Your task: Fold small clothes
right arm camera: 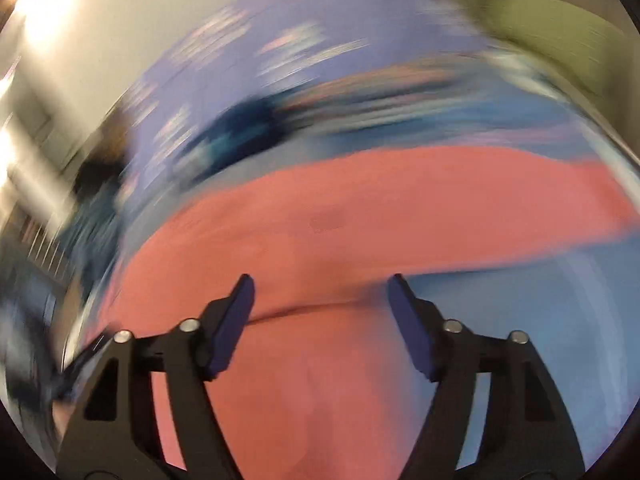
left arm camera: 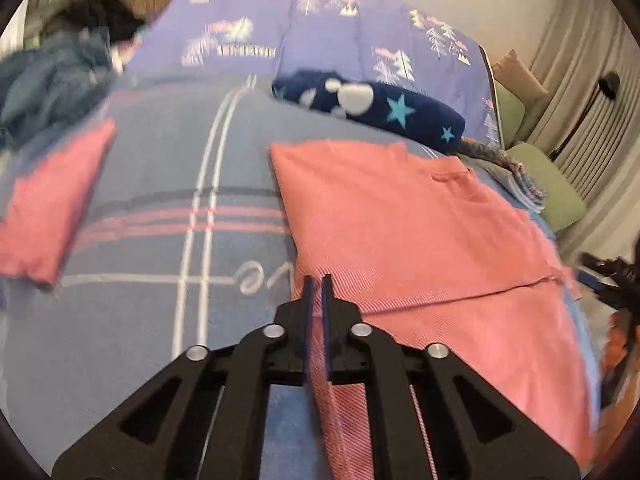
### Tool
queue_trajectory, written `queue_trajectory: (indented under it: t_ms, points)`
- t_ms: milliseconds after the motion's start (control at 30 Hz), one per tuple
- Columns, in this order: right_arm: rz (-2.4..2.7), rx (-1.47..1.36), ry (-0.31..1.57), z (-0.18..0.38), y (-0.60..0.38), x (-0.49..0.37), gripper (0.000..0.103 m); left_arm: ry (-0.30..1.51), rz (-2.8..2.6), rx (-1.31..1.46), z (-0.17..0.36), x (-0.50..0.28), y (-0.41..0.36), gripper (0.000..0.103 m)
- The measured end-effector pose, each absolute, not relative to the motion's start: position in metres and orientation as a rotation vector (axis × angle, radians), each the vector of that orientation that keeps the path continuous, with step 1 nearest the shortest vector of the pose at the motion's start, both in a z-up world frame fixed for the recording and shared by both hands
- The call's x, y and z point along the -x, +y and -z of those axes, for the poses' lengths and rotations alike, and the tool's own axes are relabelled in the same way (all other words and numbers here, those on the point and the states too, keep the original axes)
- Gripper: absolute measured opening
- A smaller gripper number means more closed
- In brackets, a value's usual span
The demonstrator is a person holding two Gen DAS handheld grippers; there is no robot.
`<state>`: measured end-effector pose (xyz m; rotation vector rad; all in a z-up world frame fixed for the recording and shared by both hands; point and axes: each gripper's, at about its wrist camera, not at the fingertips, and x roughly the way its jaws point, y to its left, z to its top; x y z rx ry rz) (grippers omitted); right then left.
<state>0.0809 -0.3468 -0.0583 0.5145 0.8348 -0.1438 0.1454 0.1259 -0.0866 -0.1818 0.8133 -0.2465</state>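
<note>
- Left view, far left of the frame: a folded pink cloth lies on the blue plaid bedspread, its edges smeared by blur.
- Upper left: a heap of blue-grey clothes sits above that cloth, just beside its top corner.
- Upper middle: a purple sheet with white tree prints covers the far end of the bed.
- Centre, right of the plaid lines: a navy roll with stars lies between the sheet and the pink shirt.
- The shirt is spread flat over the right half of the frame, a fold line crossing its lower part.
- Bottom centre: my left gripper is nearly clenched; a ridge of the shirt's near edge runs up between the pads, though I cannot tell whether they press on it.
- Right edge: green cushions sit beside the bed.
- Right view, all heavily blurred: the shirt fills the middle and lower left, the bedspread the lower right.
- Bottom centre there: my right gripper is released, fingers spread wide above the shirt's edge, nothing between them.
</note>
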Motion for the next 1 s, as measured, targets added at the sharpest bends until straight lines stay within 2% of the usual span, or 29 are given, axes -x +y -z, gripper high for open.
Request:
queue_trajectory:
  t_ms: [67, 167, 300, 367, 433, 500, 533, 567, 600, 633, 700, 800, 833, 900, 1000]
  points:
    - [0.303, -0.708, 0.814, 0.075, -0.415, -0.051, 0.072, 0.778, 0.244, 0.184, 0.082, -0.144, 0.126, 0.014]
    - [0.429, -1.021, 0.703, 0.107, -0.499, -0.004, 0.062, 0.719, 0.229, 0.202, 0.072, -0.141, 0.125, 0.017]
    - [0.507, -1.058, 0.676, 0.135, -0.551, -0.002, 0.062, 0.702, 0.215, 0.217, 0.056, -0.141, 0.112, 0.021]
    - [0.515, -1.097, 0.687, 0.151, -0.567, -0.012, 0.063, 0.713, 0.23, 0.202, 0.047, -0.146, 0.099, 0.03]
    - [0.514, -1.132, 0.67, 0.157, -0.578, -0.031, 0.065, 0.719, 0.24, 0.155, 0.04, -0.148, 0.079, 0.035]
    - [0.535, -1.128, 0.651, 0.158, -0.591, -0.044, 0.065, 0.728, 0.259, 0.111, 0.036, -0.152, 0.062, 0.035]
    - [0.535, -1.129, 0.65, 0.159, -0.594, -0.051, 0.062, 0.742, 0.281, 0.098, 0.033, -0.157, 0.05, 0.036]
    - [0.531, -1.138, 0.653, 0.16, -0.602, -0.053, 0.044, 0.76, 0.294, 0.1, 0.034, -0.162, 0.044, 0.037]
    - [0.516, -1.163, 0.665, 0.163, -0.605, -0.058, 0.018, 0.776, 0.302, 0.101, 0.036, -0.167, 0.039, 0.038]
    - [0.498, -1.195, 0.676, 0.165, -0.612, -0.06, 0.009, 0.792, 0.307, 0.096, 0.038, -0.174, 0.033, 0.04]
    - [0.457, -1.293, 0.645, 0.171, -0.621, -0.058, 0.005, 0.809, 0.3, 0.072, 0.045, -0.184, 0.023, 0.04]
    - [0.449, -1.248, 0.578, 0.147, -0.622, -0.054, 0.004, 0.837, 0.335, 0.06, 0.057, -0.194, 0.01, 0.042]
    - [0.445, -1.233, 0.562, 0.14, -0.621, -0.052, 0.004, 0.844, 0.34, 0.062, 0.061, -0.195, 0.009, 0.046]
    - [0.412, -1.197, 0.499, 0.111, -0.613, -0.051, 0.004, 0.852, 0.337, 0.072, 0.071, -0.197, 0.007, 0.052]
    - [0.305, -1.104, 0.368, 0.047, -0.583, -0.051, 0.004, 0.877, 0.337, 0.079, 0.084, -0.197, 0.01, 0.053]
